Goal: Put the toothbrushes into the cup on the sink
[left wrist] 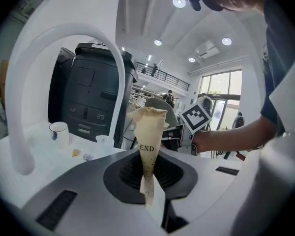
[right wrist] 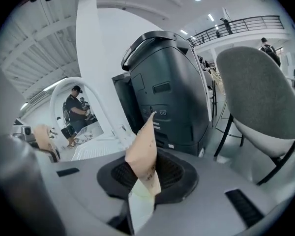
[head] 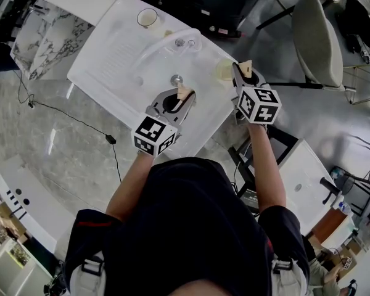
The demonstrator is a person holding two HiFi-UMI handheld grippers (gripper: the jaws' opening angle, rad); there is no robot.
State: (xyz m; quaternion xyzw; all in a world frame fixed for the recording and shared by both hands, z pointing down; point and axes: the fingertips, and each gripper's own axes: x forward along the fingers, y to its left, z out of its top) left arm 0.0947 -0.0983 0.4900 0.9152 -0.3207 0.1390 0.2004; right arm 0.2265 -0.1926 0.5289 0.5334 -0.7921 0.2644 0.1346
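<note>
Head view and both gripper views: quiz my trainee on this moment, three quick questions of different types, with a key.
1. True or false: the left gripper is above the sink.
2. The cup stands: A on the sink's far edge; B on the chair; C on the floor.
3. Fill in: the right gripper's jaws are ____, with nothing between them.
Key: 1 true; 2 A; 3 shut.

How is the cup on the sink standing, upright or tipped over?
Upright: the cup stands on its base on the sink top, and the head view looks into its round open mouth.
</note>
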